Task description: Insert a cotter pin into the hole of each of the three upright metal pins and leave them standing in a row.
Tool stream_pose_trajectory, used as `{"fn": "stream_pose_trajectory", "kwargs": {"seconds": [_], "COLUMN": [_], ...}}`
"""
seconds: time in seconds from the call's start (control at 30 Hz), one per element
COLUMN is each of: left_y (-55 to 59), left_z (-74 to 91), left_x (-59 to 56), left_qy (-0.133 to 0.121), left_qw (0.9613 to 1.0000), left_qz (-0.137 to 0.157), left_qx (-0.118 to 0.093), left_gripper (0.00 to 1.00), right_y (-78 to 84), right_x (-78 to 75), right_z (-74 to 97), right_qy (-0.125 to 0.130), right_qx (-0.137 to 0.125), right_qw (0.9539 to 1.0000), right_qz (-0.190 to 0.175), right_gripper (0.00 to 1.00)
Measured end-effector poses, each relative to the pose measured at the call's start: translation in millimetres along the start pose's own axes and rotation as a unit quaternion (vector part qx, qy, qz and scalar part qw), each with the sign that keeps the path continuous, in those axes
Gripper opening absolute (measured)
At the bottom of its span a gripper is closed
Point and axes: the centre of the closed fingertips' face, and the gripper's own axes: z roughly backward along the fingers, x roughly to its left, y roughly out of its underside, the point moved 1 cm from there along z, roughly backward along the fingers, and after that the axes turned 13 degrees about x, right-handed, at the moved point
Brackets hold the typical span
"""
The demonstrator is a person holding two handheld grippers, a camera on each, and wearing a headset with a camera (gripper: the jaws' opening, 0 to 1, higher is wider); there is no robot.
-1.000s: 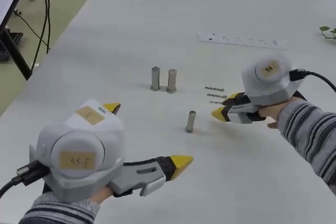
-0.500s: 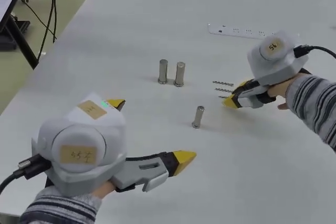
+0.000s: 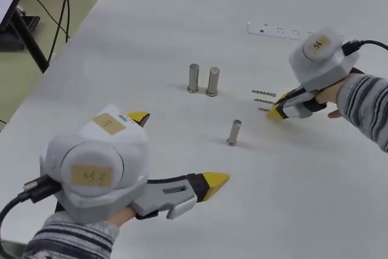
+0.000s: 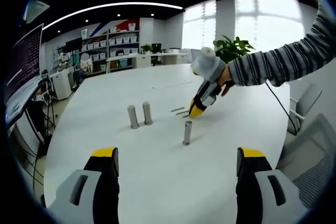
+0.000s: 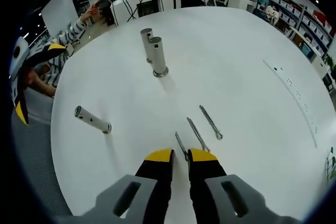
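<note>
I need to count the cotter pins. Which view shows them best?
The right gripper view: the three cotter pins lie apart from one another on the table, just ahead of the right gripper, each one distinct. The head view shows them as short thin lines beside that gripper. The left gripper view shows faint slivers near its tip.

Left gripper [image 3: 177, 149] and right gripper [image 3: 276, 112]: 2 rounded grey bodies, tan handwritten labels [image 3: 91, 176], yellow-tipped black jaws, black cables [image 3: 12, 205]. Grey striped sleeves [image 3: 364, 104].
</note>
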Motion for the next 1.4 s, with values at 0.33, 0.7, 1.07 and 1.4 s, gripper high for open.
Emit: {"fn": "stream_pose_trajectory", "kwargs": {"seconds": [0.33,0.7,1.07,1.4], "left_y": [0.8,0.3,-4.5,-6.7], "left_z": [-0.9,0.9,2.0,2.4], "left_x": [1.4,4.2,-4.0,-13.2], "left_qy": [-0.002,-0.005,0.008,0.018], "left_qw": [1.0000,1.0000,0.9999,0.9995], "left_qz": [-0.002,-0.007,-0.011,-0.026], "left_qx": [0.003,0.005,0.004,0.009], "left_gripper": [0.91,0.88,0.81,0.73], "right_y": [2.8,4.1,4.6,11.2], "right_x": [2.6,7.8,17.7,42.8], "right_z": [0.9,2.3,18.4,37.5], "right_qy": [0.032,0.053,0.047,0.050], "right_qx": [0.032,0.028,-0.032,-0.066], "right_qw": [0.9955,0.9903,0.9947,0.9913], "right_qz": [0.083,0.126,0.086,0.102], "right_gripper": [0.00,0.00,0.00,0.00]}}
